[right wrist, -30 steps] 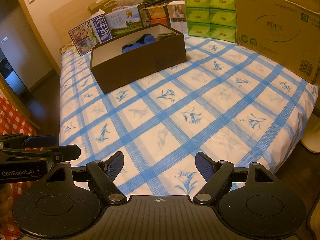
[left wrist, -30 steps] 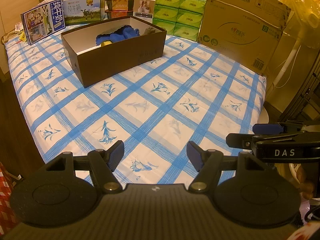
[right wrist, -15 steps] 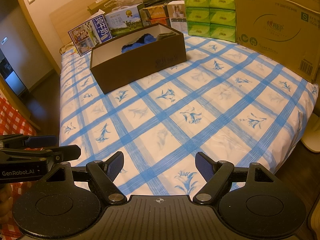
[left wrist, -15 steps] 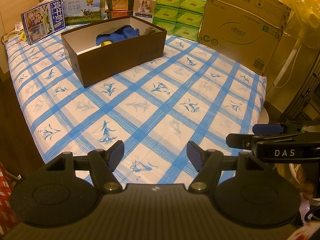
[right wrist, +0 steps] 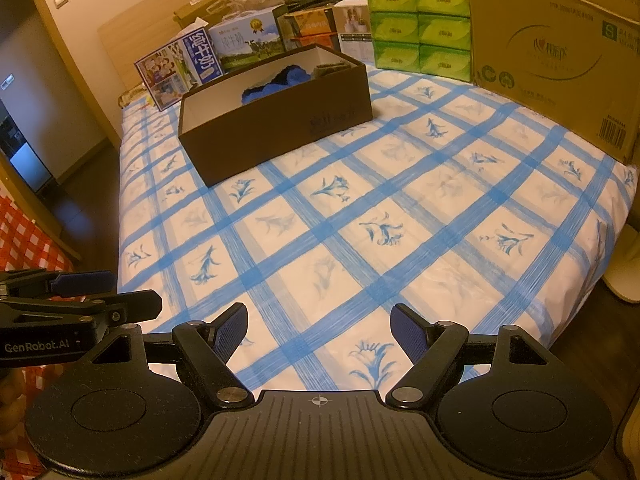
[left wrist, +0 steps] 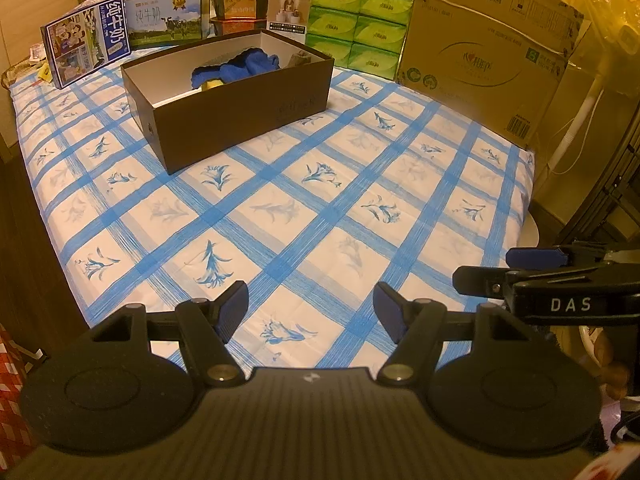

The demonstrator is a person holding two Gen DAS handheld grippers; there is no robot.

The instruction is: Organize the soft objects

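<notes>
My left gripper (left wrist: 311, 307): jaws wide, nothing between them, held over the near edge of the bed (left wrist: 280, 208), well short of the box (left wrist: 240, 108).

My right gripper (right wrist: 319, 328): jaws wide and empty too, at the same near edge, just right of the left one; each shows at the edge of the other's view.

Box: brown, open-topped, far side of the bed, angled to the grid of the sheet.

Blue soft item (left wrist: 244, 65): inside the box, toward its far end. A yellow bit (left wrist: 211, 85) lies at its near-left side; a grey-brown piece (left wrist: 299, 58) sits right of it, in the box's far right corner. I cannot tell what these are.

Milk cartons (left wrist: 86, 46): behind the box, left.

Green tissue packs (left wrist: 360, 26): behind the box, right.

Big carton (left wrist: 492, 52): right of the tissues, well apart from the box.
</notes>
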